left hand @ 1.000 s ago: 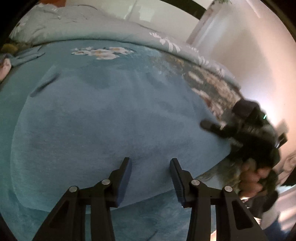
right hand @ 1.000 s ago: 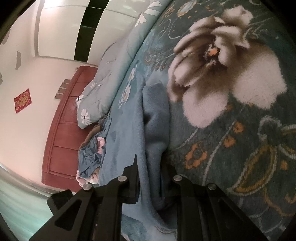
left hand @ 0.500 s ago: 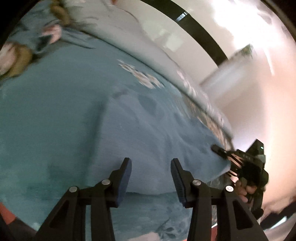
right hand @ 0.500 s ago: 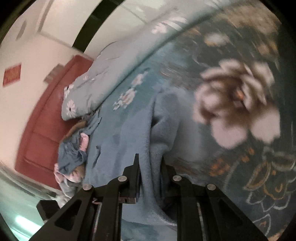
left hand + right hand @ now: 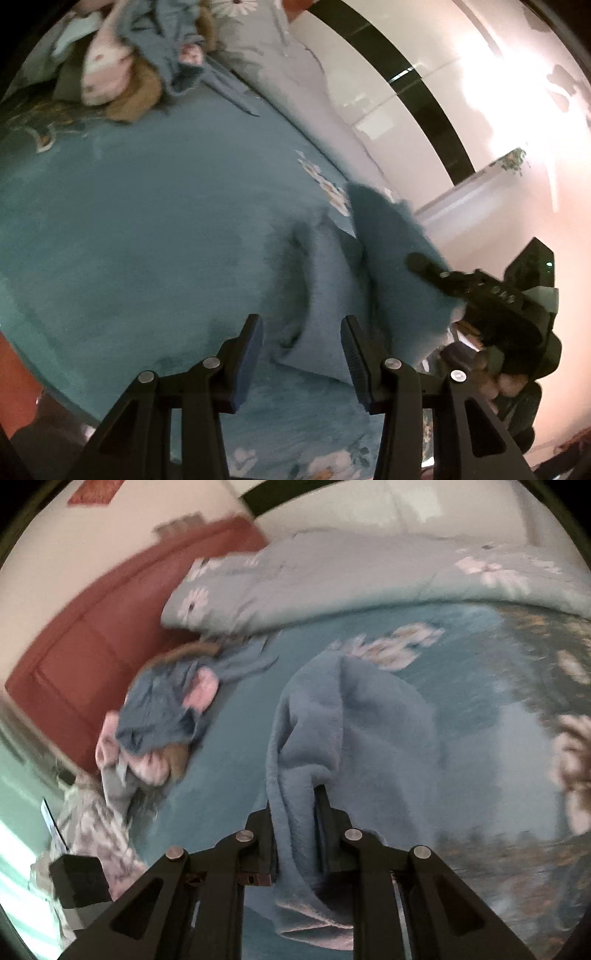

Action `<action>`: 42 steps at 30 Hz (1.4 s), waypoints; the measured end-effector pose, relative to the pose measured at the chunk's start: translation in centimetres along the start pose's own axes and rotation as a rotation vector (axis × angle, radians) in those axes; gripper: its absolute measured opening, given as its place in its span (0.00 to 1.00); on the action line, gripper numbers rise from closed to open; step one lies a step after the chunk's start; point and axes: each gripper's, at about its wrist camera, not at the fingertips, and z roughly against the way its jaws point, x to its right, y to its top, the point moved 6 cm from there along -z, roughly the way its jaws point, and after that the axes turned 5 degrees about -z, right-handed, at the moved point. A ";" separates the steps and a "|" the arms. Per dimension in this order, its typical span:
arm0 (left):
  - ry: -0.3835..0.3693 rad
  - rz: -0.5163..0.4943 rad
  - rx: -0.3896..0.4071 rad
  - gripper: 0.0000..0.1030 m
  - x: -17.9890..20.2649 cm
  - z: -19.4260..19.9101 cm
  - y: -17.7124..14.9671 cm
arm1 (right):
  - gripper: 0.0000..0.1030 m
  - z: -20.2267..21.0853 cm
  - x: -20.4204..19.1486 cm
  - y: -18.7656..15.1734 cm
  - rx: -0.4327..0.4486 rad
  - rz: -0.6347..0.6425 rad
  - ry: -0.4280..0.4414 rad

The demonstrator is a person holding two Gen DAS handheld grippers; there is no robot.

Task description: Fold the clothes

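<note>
Lifting since before — right tongs [image 5: 295, 812] raising blue fleece garment [image 5: 351, 720]

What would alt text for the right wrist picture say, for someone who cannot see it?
Black tongs at the bottom of the picture pinch a fold of fluffy blue fleece garment, lifting it above a teal floral bedspread. To the left lies a heap of other clothes before a red-brown headboard; a pale flowered quilt is bunched behind.
</note>
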 end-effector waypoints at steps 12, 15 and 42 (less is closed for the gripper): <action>-0.002 0.040 -0.015 0.47 -1.3 -0.3 0.0 | 0.52 -3.2 -2.6 -4.6 -0.106 0.084 0.078; -0.032 0.025 -0.026 0.47 -0.3 -0.6 0.3 | 0.52 -1.8 -2.0 -4.2 -0.084 0.056 0.159; 0.146 -0.115 -0.110 0.61 3.2 -3.4 0.5 | 0.52 2.1 11.9 -4.4 -0.023 -0.273 0.205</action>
